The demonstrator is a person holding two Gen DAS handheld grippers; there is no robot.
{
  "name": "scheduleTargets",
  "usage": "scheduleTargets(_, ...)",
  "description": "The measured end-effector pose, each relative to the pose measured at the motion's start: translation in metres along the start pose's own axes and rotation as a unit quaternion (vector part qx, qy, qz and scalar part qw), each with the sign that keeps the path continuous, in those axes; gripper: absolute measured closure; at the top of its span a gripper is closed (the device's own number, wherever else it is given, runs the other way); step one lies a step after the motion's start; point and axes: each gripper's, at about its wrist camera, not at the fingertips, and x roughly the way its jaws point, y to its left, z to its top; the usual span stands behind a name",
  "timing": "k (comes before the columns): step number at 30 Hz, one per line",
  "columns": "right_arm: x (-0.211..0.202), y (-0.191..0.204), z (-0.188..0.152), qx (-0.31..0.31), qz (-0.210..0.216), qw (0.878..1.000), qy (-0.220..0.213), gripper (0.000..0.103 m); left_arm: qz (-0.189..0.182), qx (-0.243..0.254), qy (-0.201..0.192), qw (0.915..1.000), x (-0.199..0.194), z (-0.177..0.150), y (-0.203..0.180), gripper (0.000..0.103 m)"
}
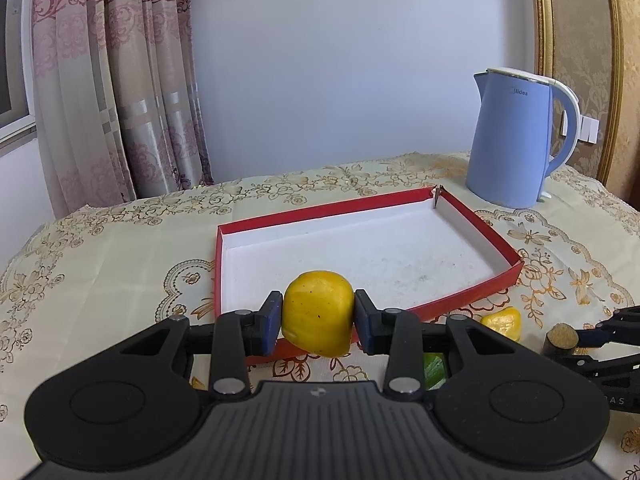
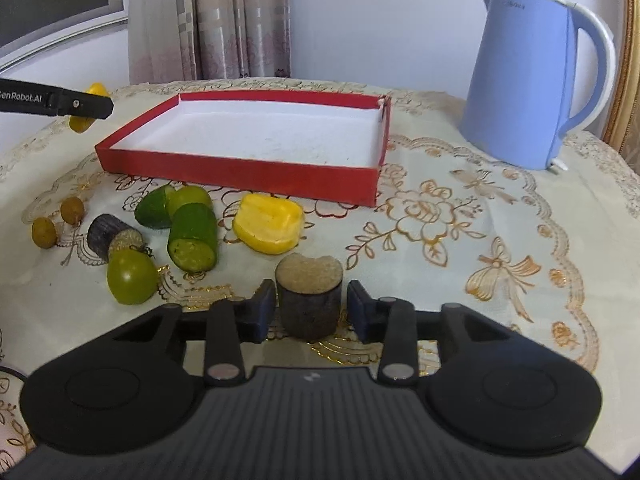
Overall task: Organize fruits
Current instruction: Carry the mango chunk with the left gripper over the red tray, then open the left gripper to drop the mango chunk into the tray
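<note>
My left gripper [image 1: 318, 318] is shut on a yellow fruit piece [image 1: 318, 312] and holds it above the near edge of the red tray [image 1: 472, 220], whose white inside is bare. It shows at the far left of the right wrist view [image 2: 86, 108]. My right gripper [image 2: 310, 308] is open around a dark stub with a tan cut top [image 2: 310, 304] that stands on the table; the pads do not touch it. Another yellow piece [image 2: 270, 224], green cucumber pieces [image 2: 192, 236], a green round fruit [image 2: 130, 276], a second dark stub [image 2: 108, 236] and two small brown fruits [image 2: 44, 232] lie in front of the tray [image 2: 240, 172].
A blue electric kettle [image 1: 516, 136] stands at the back right of the table, beside the tray's far corner; it also shows in the right wrist view [image 2: 528, 80]. A floral cream tablecloth [image 2: 480, 240] covers the table. Curtains [image 1: 120, 80] hang behind at the left.
</note>
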Motion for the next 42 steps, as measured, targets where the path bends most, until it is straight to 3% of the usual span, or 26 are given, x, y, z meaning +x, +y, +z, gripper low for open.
scheduleTargets(12,-0.025,0.005,0.009,-0.013,-0.001,0.999,-0.039,0.072,0.006,0.001,0.004,1.0,0.013,0.005,0.001,0.067)
scheduleTargets(34,-0.029,0.009,0.012,-0.02,0.001,0.999,-0.051,0.072,0.06,-0.018,0.046,0.997,0.136,0.037,-0.001,0.065)
scheduleTargets(42,-0.031,0.007,0.014,-0.02,-0.007,0.998,-0.052,0.072,0.086,-0.024,0.059,0.9943,0.152,0.03,-0.001,0.06)
